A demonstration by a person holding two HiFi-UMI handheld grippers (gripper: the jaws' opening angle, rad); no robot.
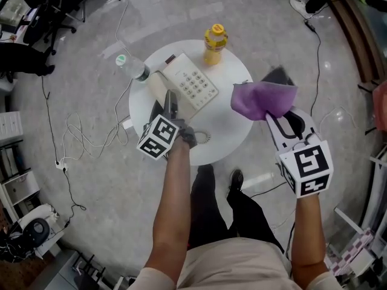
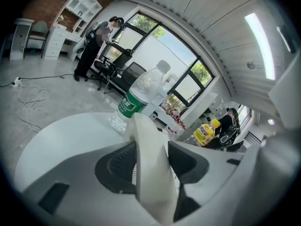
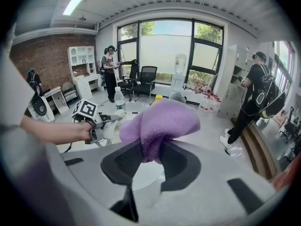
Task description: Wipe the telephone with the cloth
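Currently the left hand-held gripper is clamping the cream handset of the telephone, which is sitting on the round white bench at the centre of the head view, with a water bottle at its upper left and a yellow bottle above it. Over at the right, the right hand-held gripper is pinching a bunched purple cloth, holding it above the bench's right edge, apart from the telephone.

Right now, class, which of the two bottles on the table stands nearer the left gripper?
The clear bottle with the green label; the yellow bottle stands farther off, beyond the telephone.
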